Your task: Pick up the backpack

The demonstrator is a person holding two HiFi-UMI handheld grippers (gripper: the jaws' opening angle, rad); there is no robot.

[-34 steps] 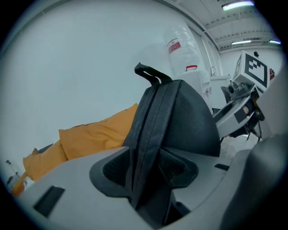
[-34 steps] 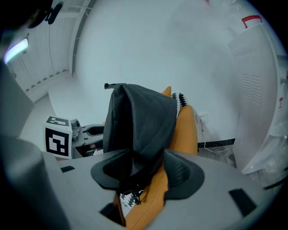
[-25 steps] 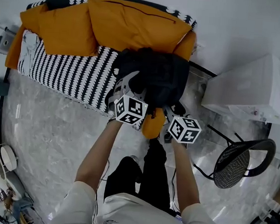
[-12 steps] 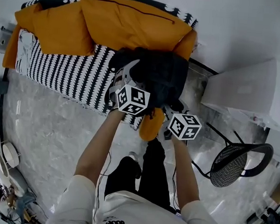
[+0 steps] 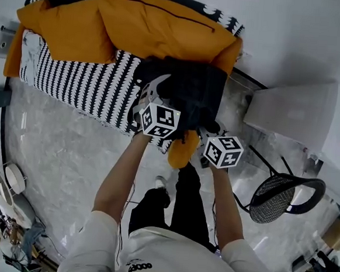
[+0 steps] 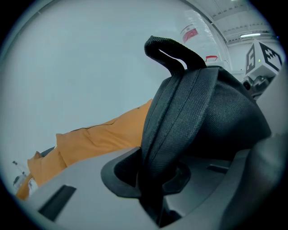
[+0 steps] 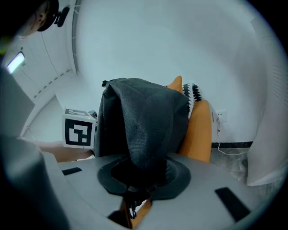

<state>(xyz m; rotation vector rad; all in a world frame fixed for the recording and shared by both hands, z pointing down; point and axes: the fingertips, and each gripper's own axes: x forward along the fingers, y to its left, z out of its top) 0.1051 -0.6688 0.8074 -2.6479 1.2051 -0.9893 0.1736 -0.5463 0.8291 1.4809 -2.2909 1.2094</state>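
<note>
The strap [image 6: 180, 117] of the backpack [image 5: 188, 90] drops between the jaws of the left hand-held gripper [image 6: 155, 184]. They have just been closing on it, and its low end is lost in there. The right hand-held gripper [image 7: 135, 179] has just been closing on a fold of the backpack, and that fold's end is hidden too. In the head view the marker cubes [image 5: 159, 120] cover both sets of jaws. The white box [image 5: 300, 113] is cut by the right edge. The small things [image 5: 10, 231] at bottom left are too tiny to tell.

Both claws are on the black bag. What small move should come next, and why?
Probably raise both together: the left gripper has just closed on the backpack strap, the right gripper on its fabric, while it sits on the sofa.
</note>
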